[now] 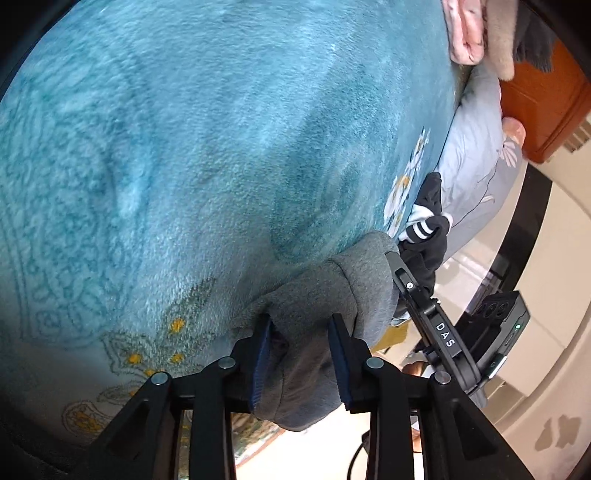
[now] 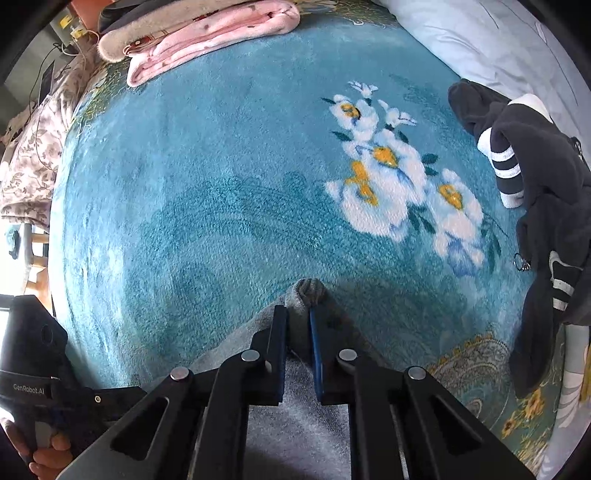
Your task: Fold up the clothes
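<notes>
A grey fleece garment (image 1: 314, 295) hangs bunched over the near edge of a bed covered by a teal floral blanket (image 1: 221, 129). My left gripper (image 1: 301, 325) is shut on a thick fold of the grey garment. In the right wrist view my right gripper (image 2: 297, 314) is shut on another part of the grey garment (image 2: 306, 291), whose bunched tip sticks out past the fingertips above the teal blanket (image 2: 221, 184). The right gripper's body (image 1: 443, 332) shows beside the left one in the left wrist view.
A dark garment with white stripes (image 2: 535, 177) lies crumpled at the blanket's right side, also in the left wrist view (image 1: 424, 221). Folded pink blankets (image 2: 207, 33) lie at the far edge. A pale blue pillow (image 2: 498, 44) lies at the far right. A wooden headboard (image 1: 535, 110) stands behind.
</notes>
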A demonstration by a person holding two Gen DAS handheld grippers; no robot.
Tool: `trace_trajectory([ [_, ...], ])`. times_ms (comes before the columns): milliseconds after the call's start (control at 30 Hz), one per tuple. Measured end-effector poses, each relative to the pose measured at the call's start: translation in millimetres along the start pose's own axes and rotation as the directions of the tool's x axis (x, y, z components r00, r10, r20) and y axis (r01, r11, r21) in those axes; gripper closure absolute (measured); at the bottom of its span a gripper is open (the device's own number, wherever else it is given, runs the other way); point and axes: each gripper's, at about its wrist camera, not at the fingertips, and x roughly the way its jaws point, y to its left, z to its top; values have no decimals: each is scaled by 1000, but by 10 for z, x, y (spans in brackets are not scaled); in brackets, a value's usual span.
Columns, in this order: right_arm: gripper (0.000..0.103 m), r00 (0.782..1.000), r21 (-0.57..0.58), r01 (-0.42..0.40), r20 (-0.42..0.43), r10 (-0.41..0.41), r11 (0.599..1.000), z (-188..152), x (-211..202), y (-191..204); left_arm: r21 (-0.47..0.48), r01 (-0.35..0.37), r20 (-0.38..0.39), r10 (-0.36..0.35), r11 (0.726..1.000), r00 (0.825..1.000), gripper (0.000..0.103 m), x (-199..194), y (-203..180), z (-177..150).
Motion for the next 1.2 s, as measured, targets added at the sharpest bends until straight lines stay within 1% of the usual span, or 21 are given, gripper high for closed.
trace_trajectory([
  [133,91,1000,-6,11,0,-11,1000,-12,4,12,54,-91,33,90,994,995,84,8,-81,-41],
  [233,94,999,-35,54,4,-54,998,2,-14,46,108,-186,54,181,977,982,90,-3,-170,-90],
  [333,95,994,-62,110,27,-108,992,69,-79,66,159,-248,76,239,956,968,93,-71,-257,-151],
  [433,96,991,-69,135,15,-134,988,110,-24,40,170,-289,88,277,942,957,93,-65,-223,-145],
  [467,96,991,-59,136,11,-136,989,117,12,17,168,-313,91,301,935,949,94,-51,-203,-136],
  [500,96,991,-50,137,8,-137,989,124,49,-6,166,-350,98,338,922,936,102,-42,-181,-127],
  [533,96,991,-37,137,2,-137,990,108,102,-27,163,-387,104,374,908,922,103,-34,-158,-119],
  [567,96,990,-24,139,-8,-140,990,81,171,-50,151,-400,102,388,904,916,103,-29,-124,-105],
  [633,96,987,2,158,-38,-157,987,83,291,-130,95,-339,66,334,936,940,103,-35,-9,-54],
  [667,96,990,26,138,-45,-136,990,81,303,-162,80,-316,61,312,945,948,103,-50,19,-37],
  [733,96,996,70,85,-36,-82,994,73,263,-209,119,-278,87,269,953,959,103,-105,-61,-45],
  [767,96,996,66,82,-28,-80,994,69,234,-212,139,-256,95,245,957,965,103,-127,-101,-52],
  [867,95,999,72,53,-6,-52,996,55,144,-254,183,-222,114,203,958,972,102,-203,-186,-60],
  [933,93,999,118,2,33,-6,993,36,12,-339,219,-203,129,178,954,976,101,-249,-254,-59],
  [967,89,998,141,-16,57,8,990,16,-65,-383,248,-203,139,173,947,975,101,-252,-313,-56],
  [1000,81,996,163,-23,86,9,986,-26,-155,-424,277,-203,149,167,939,975,97,-256,-373,-53],
  [1067,72,991,202,-35,132,8,979,-136,-325,-491,340,-219,161,172,915,972,85,-210,-535,-65],
  [1100,71,989,222,-52,146,20,974,-201,-399,-533,375,-226,159,178,899,971,76,-159,-625,-83],
  [1133,71,987,237,-69,157,32,969,-259,-462,-549,415,-226,146,181,881,973,73,-80,-714,-118],
  [1167,71,986,246,-82,161,43,966,-330,-504,-517,455,-225,132,185,862,974,73,0,-803,-152],
  [1200,71,985,248,-93,162,53,964,-447,-527,-474,492,-243,128,206,836,970,72,87,-871,-190],
])
